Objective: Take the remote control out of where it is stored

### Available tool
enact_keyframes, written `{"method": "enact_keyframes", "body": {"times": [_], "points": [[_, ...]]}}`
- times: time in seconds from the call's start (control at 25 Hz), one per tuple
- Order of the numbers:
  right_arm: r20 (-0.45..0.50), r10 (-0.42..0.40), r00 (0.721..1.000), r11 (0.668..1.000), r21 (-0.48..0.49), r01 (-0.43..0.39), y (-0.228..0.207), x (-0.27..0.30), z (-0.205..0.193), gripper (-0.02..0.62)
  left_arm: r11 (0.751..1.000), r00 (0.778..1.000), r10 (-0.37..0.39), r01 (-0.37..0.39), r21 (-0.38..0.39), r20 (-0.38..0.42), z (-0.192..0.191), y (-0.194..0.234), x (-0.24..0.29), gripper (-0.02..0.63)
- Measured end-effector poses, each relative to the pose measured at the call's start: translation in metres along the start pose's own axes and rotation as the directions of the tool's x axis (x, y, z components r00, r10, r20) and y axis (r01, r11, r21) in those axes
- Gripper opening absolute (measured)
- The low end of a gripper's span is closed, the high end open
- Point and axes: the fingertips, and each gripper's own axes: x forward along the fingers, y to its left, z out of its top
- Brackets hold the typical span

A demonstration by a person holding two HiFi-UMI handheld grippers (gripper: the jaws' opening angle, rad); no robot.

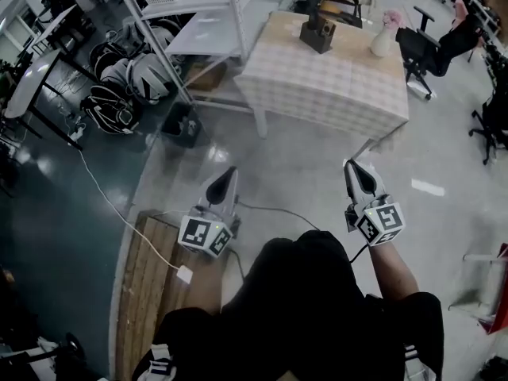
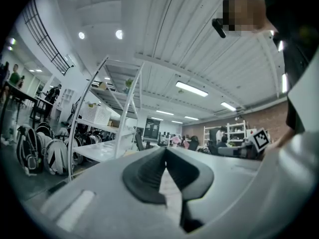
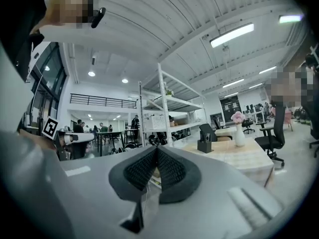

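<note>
**Both claws shut and level, holder well ahead**

The left claw (image 1: 228,173) is closed, its dark pads pressed together at the tip with nothing between them. In the left gripper view (image 2: 165,151) the pads meet in a tight seam. The right claw (image 1: 352,166) matches it, jaws together and empty, and the right gripper view (image 3: 156,151) shows the same closed seam.

Both claws point level, side by side over bare floor. Well ahead of them stands the worktop (image 1: 333,86) with a checked cloth. On its far side sits a dark holder (image 1: 317,32), ahead of the right claw and slightly to its left, with something dark standing in it. It is too small to tell if that is the remote control.

A vase (image 1: 383,36) with pink flowers stands just right of the holder. A white shelving rack (image 1: 198,22) rises ahead of the left claw.
</note>
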Motion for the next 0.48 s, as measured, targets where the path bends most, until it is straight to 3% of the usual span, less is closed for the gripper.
{"method": "enact_keyframes", "body": {"times": [0.48], "points": [[0.072, 0.021, 0.997, 1.0, 0.021, -0.022, -0.027, 0.052, 0.02, 0.005, 0.999, 0.999, 0.019, -0.021, 0.032, 0.04, 0.014, 0.027, 0.024, 0.002]]}}
